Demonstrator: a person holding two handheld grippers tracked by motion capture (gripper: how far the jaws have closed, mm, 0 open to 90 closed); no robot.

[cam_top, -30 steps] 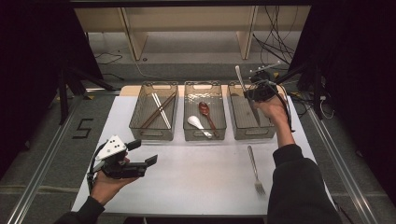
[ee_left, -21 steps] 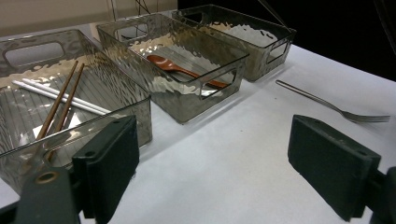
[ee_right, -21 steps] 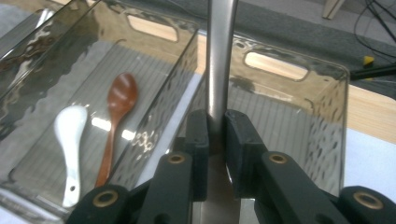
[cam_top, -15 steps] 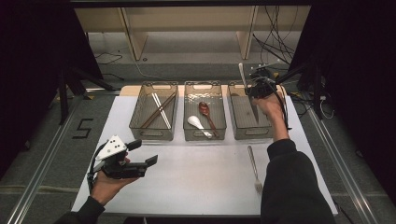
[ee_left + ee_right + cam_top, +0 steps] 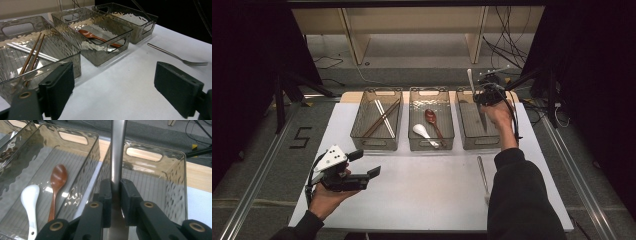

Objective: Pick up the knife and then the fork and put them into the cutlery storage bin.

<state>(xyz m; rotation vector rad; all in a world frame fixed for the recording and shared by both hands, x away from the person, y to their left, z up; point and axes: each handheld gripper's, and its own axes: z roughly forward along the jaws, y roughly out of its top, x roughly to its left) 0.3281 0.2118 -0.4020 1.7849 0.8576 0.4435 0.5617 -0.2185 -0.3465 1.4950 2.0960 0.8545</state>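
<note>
The right gripper (image 5: 484,93) is hovering over the right-hand bin (image 5: 468,141) in the upper right of the high view, its fingers (image 5: 106,195) clenched on a flat metal utensil handle (image 5: 118,150). In the right gripper view that handle is rising straight up the middle of the frame from between the two black pads, which are pressing on it from both sides. In the high view the utensil (image 5: 470,80) is sticking up and away from the gripper, its pale end pointing toward the far edge of the tabletop (image 5: 422,195), while a darker part is hanging down into the bin below the hand. Which kind of utensil it is I cannot tell.

The left gripper (image 5: 362,165) is sitting in the lower left of the high view, held well apart from the bins, its fingers (image 5: 60,87) spread wide and grasping nothing; in the left gripper view bare white tabletop is lying between them.

The middle bin (image 5: 447,142) is holding a brown wooden spoon (image 5: 432,120) and a white ceramic spoon (image 5: 422,133), lying side by side. The left bin (image 5: 357,132) is holding brown chopsticks (image 5: 381,120) crossed with white chopsticks (image 5: 384,118). A metal fork (image 5: 482,172) is lying on the tabletop at the lower right of the high view, just beside the person's dark sleeve (image 5: 517,200).
</note>
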